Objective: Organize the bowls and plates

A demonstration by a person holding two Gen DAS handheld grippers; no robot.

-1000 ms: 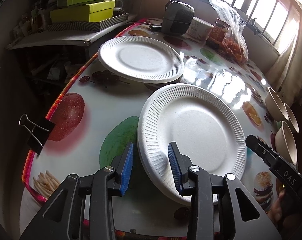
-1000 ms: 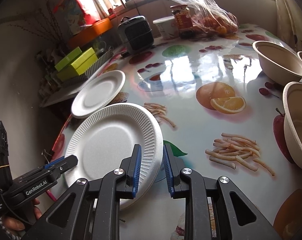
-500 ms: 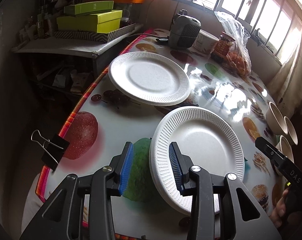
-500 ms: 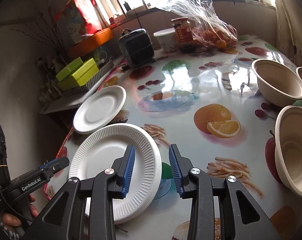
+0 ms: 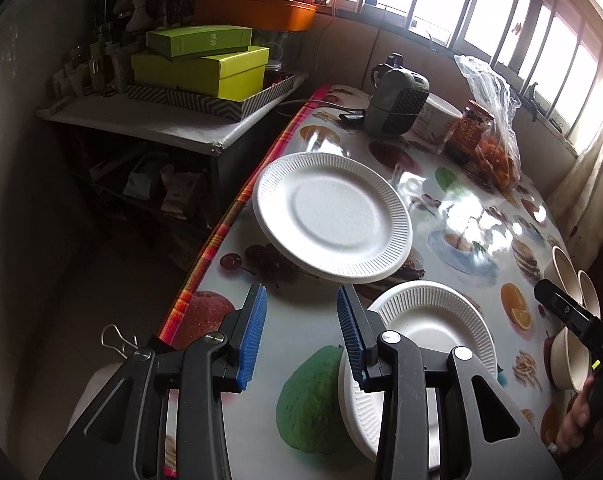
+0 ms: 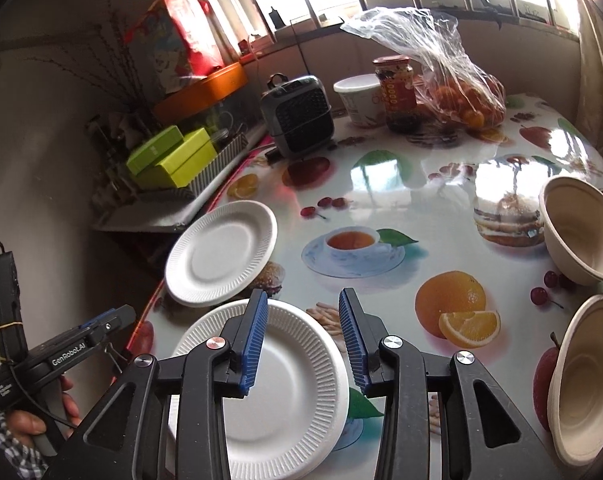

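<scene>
Left gripper (image 5: 301, 332) hangs above the table (image 5: 313, 336) with its blue pads spread and nothing between them. Seen from the left wrist, the near plate (image 5: 441, 320) lies at 4 o'clock of that gap, partly hidden behind the right finger; the far plate (image 5: 333, 216) lies at 12 o'clock, close to the table's striped edge and tilted a little. The two plates sit just beside each other, and I cannot tell whether their rims touch.

Right gripper (image 6: 303, 336) is also spread and empty. In the right wrist view it hovers over the near plate (image 6: 285, 392), whose rim runs under both fingers; the far plate (image 6: 221, 258) is at 11 o'clock. Two bowls stand at the right: one bowl (image 6: 581, 232) at 2 o'clock, another bowl (image 6: 589, 380) at 4 o'clock, both upright and apart from the plates.

At 12 o'clock, along the window side, stand a small heater (image 6: 299, 116), a tub (image 6: 357, 98), a jar (image 6: 395, 92) and a bag of oranges (image 6: 453, 80). Green boxes (image 5: 199, 64) rest on a side shelf at 10 o'clock in the left view.
</scene>
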